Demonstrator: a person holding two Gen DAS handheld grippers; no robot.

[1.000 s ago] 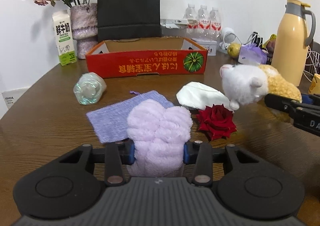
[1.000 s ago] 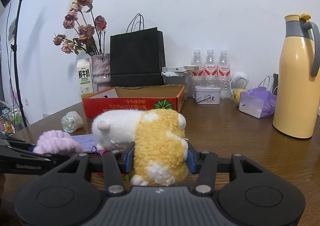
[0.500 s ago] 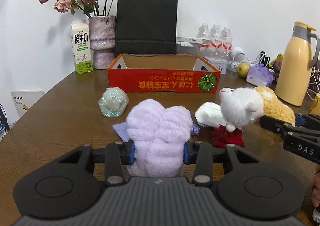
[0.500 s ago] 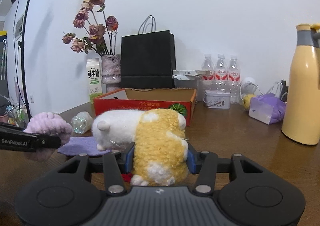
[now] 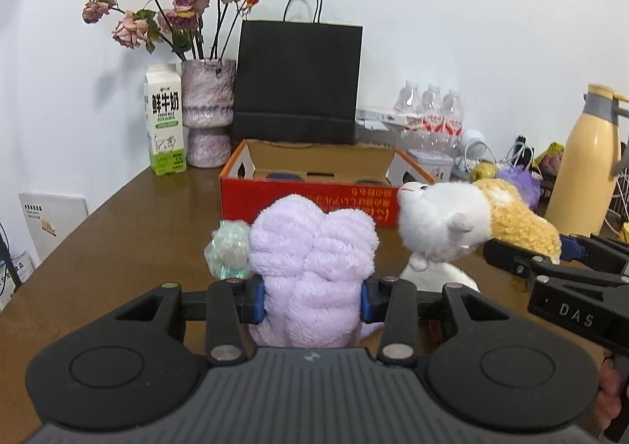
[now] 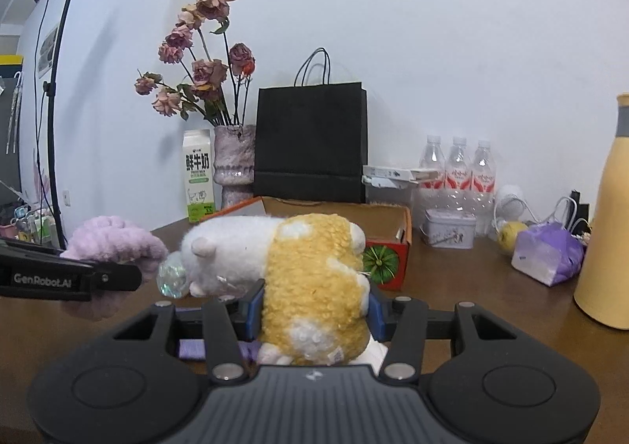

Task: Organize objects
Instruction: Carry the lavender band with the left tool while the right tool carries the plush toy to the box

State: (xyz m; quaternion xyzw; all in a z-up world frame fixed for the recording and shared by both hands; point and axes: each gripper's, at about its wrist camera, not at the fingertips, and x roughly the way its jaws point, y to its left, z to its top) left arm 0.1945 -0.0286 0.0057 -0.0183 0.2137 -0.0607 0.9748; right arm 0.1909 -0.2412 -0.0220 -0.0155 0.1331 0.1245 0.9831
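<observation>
My left gripper (image 5: 310, 296) is shut on a fluffy lilac plush (image 5: 312, 259) and holds it above the table; the plush also shows at the left of the right wrist view (image 6: 114, 243). My right gripper (image 6: 312, 310) is shut on a white and yellow plush animal (image 6: 298, 267), also lifted; the animal also shows at the right of the left wrist view (image 5: 464, 223). The open red cardboard box (image 5: 310, 184) stands ahead of both, in front of the black paper bag (image 5: 298, 82).
A shiny clear ball (image 5: 230, 253) lies on the brown table (image 5: 129, 231). A milk carton (image 5: 165, 121) and a vase of dried roses (image 5: 206, 117) stand back left. Water bottles (image 6: 456, 168), a tin (image 6: 450, 233), a purple pouch (image 6: 548, 253) and a yellow thermos (image 5: 585, 161) stand at the right.
Both grippers have risen and moved toward the red box with their plush toys. The purple cloth, the red rose and the white item have dropped out of clear view below.
</observation>
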